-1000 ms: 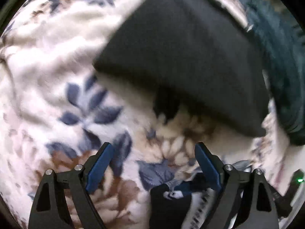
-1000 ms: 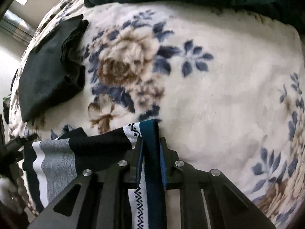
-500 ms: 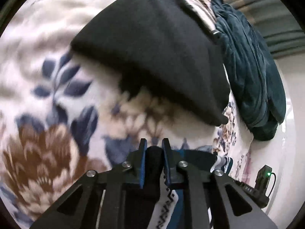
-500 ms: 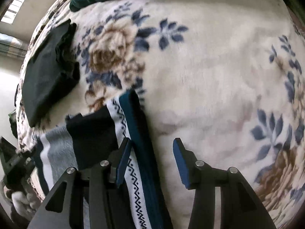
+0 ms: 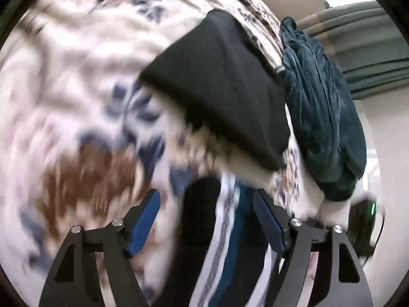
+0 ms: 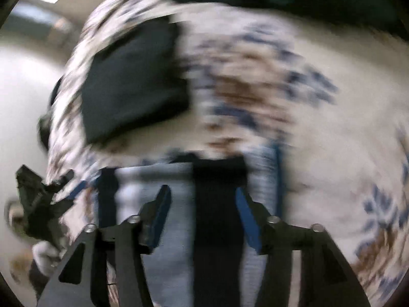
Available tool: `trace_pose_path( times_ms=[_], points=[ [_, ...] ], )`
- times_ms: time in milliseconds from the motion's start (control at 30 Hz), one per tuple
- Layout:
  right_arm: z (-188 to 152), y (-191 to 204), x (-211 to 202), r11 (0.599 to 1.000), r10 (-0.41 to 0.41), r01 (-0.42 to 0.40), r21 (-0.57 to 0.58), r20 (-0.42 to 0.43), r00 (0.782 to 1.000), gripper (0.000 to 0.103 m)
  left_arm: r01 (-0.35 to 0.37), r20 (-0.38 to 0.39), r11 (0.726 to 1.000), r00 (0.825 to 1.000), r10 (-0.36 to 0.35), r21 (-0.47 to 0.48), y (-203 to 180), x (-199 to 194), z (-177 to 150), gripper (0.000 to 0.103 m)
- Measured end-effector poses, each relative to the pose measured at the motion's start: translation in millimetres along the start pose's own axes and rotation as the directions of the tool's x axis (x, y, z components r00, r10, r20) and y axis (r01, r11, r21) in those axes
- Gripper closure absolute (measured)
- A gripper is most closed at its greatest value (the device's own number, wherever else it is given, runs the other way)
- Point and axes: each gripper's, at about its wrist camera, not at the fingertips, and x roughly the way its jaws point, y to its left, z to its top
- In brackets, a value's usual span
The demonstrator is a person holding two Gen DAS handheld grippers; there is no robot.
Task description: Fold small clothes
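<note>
A small striped garment, black, white, grey and teal with a zigzag band, lies on the floral blanket. In the left wrist view the garment [image 5: 225, 235] lies between the spread fingers of my left gripper [image 5: 207, 202], which is open. In the right wrist view the garment [image 6: 217, 186] lies under my right gripper [image 6: 202, 197], also open, with its fingers apart over the grey and black stripes. Both views are motion-blurred. My left gripper [image 6: 43, 194] shows at the far left of the right wrist view.
A folded black garment [image 5: 222, 89] lies on the blanket [image 5: 64, 76] beyond the striped one; it also shows in the right wrist view [image 6: 133, 84]. A dark teal garment [image 5: 324, 112] hangs over the bed's far edge. A small device with a green light [image 5: 363, 225] sits at right.
My left gripper shut on the striped garment and has now opened, letting it go. My right gripper opened off the teal edge half a second ago and has shifted left over the garment.
</note>
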Motion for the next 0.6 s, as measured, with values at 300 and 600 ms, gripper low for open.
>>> trace_pose_path(
  times_ms=[300,600],
  points=[
    [21.6,115.6,109.5,0.868,-0.224,0.165,-0.469,-0.071,0.972,0.102,0.020,-0.080,0.997,0.996,-0.026,-0.075,32.0,-5.8,-78.6,0.029],
    [57.8,118.5,102.6,0.959,-0.068,0.016,-0.283,-0.173,0.983,0.080,0.037,-0.106,0.999,0.994,-0.036,0.007,26.3,4.3,-114.2,0.030]
  ],
)
